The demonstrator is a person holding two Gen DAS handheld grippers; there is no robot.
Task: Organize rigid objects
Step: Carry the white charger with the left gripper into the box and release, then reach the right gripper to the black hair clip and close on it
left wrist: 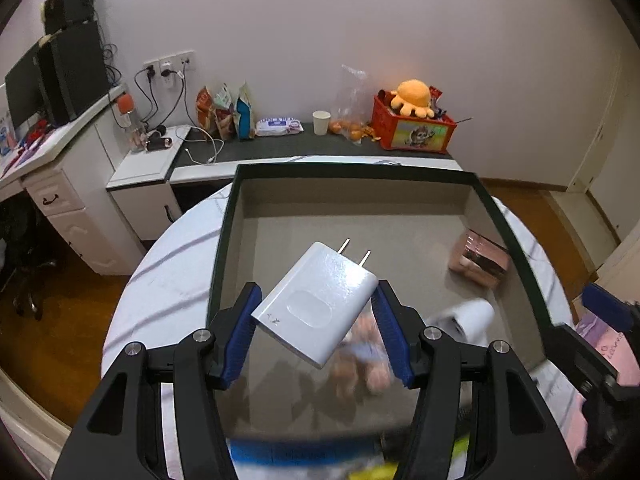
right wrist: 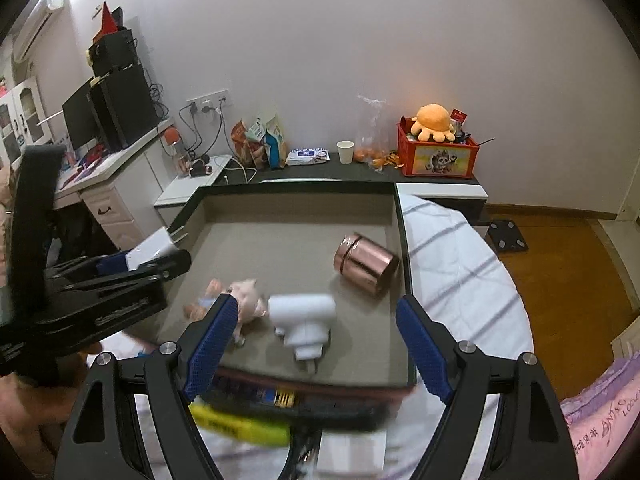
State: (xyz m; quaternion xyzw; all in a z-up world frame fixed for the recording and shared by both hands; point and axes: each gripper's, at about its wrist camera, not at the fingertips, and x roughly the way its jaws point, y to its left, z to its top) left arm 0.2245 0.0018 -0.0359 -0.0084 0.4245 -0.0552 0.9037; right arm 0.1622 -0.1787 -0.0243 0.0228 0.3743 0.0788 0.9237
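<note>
My left gripper [left wrist: 316,300] is shut on a white wall charger [left wrist: 316,300], prongs pointing away, held above the open dark-rimmed box [left wrist: 228,216]. The charger also shows in the right wrist view [right wrist: 154,250] over the box's left rim [right wrist: 188,208]. Inside the box lie a copper cylinder [right wrist: 366,266], a white device [right wrist: 304,318] and a small pink plush toy [right wrist: 244,300]. My right gripper [right wrist: 316,344] is open and empty above the box's near edge.
The box sits on a round table with a striped white cloth [right wrist: 460,280]. A yellow object [right wrist: 240,426] and dark items lie below the box's near edge. A black-topped cabinet [right wrist: 320,172] behind carries a red crate [right wrist: 438,156], a cup and snack bags.
</note>
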